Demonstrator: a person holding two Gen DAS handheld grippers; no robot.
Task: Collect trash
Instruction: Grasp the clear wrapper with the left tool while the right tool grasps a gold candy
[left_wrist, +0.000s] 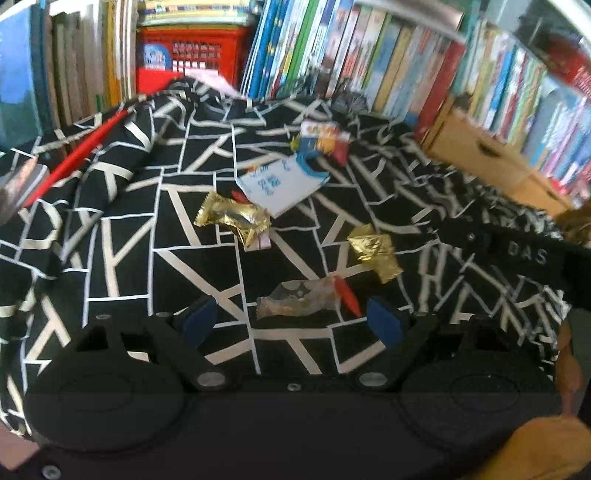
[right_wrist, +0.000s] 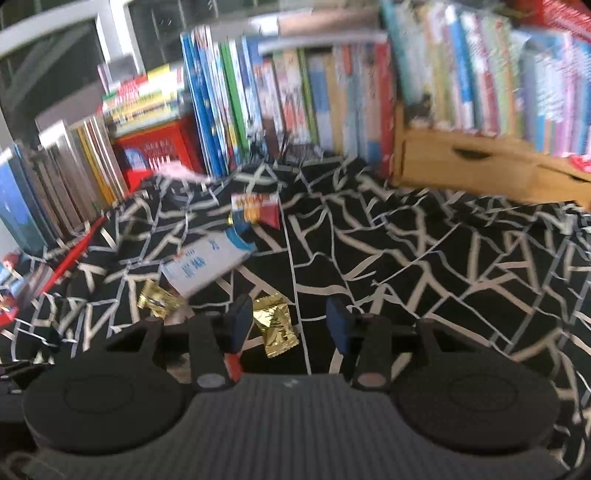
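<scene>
Trash lies scattered on the surface (left_wrist: 110, 229), which is covered by a black cloth with white lines: a gold wrapper (left_wrist: 232, 218) near the middle, a second gold wrapper (left_wrist: 373, 251) to its right, a clear wrapper with a red end (left_wrist: 303, 301), a white-and-blue packet (left_wrist: 280, 184) and a colourful packet (left_wrist: 321, 142) further back. All pieces are flat and loose, so each one can be pinched from above.

Left tool (left_wrist: 291, 325) has its pads wide apart and empty, and it points down just before the clear wrapper — I judge this is its first target. Right tool (right_wrist: 291, 325) is also apart, with nothing clamped; the second gold wrapper (right_wrist: 275, 325) lies between its pads, nearer the left one, not yet pressed. Books (right_wrist: 295, 92) stand along the back edge, so the tools probably come from the front.
</scene>
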